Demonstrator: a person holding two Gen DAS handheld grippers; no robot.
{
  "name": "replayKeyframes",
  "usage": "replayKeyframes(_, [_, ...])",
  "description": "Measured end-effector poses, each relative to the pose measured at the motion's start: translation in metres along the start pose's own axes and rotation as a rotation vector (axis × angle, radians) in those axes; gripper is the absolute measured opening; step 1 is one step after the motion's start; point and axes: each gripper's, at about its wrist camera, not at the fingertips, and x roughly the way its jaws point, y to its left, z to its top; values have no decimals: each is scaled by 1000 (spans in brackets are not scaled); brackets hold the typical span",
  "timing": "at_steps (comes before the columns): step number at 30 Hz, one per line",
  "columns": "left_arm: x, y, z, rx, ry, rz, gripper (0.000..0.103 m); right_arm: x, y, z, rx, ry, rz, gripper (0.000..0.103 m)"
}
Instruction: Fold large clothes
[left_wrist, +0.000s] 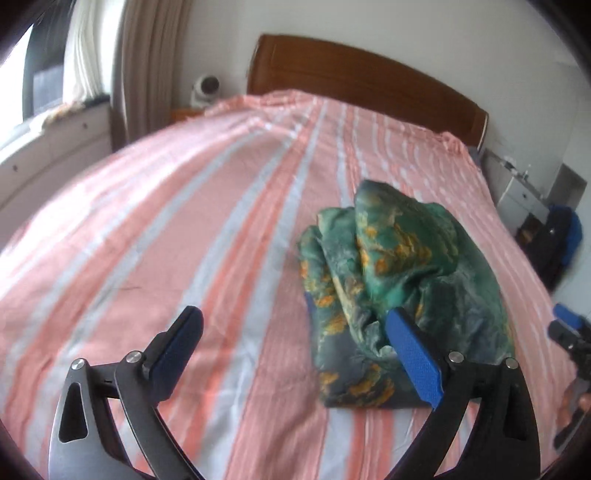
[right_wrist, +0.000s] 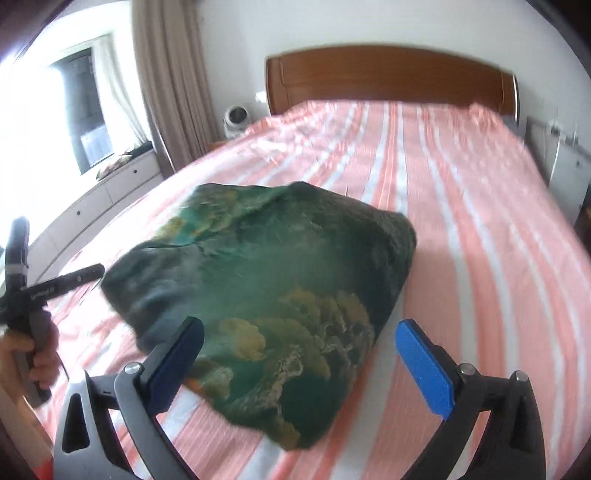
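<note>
A green garment with orange-yellow print (left_wrist: 388, 280) lies bunched in a heap on the bed; in the right wrist view it (right_wrist: 273, 291) fills the middle. My left gripper (left_wrist: 295, 325) is open and empty above the sheet, its right finger just in front of the heap's near left side. My right gripper (right_wrist: 299, 332) is open and empty, with its jaws standing either side of the heap's near edge, above it. The right gripper's body shows at the edge of the left wrist view (left_wrist: 569, 332). The left gripper and the hand holding it show in the right wrist view (right_wrist: 26, 288).
The bed has a pink, white and grey striped sheet (left_wrist: 184, 229) and a brown wooden headboard (right_wrist: 388, 77). A small white fan (right_wrist: 236, 116) stands by the curtain. White drawers (right_wrist: 110, 188) run under the window. A bedside cabinet (left_wrist: 524, 195) is at the right.
</note>
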Motion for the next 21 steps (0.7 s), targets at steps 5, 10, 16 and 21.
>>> replayKeyframes(5, [-64,-13,-19,123,-161,144,103,-88,20,-17,-83,-222,-85,102])
replayKeyframes(10, [-121,-59,-57,199,-275,284,103,-145,26,-49,-26,-223,-98,103])
replayKeyframes(16, [-171,-104,-111,349,-266,334,103,-208,45,-98,-25,-291,-130,103])
replayKeyframes(21, [-192,-115,-133,244,-105,174,103,-219,62,-127,-45,-99,-164,103])
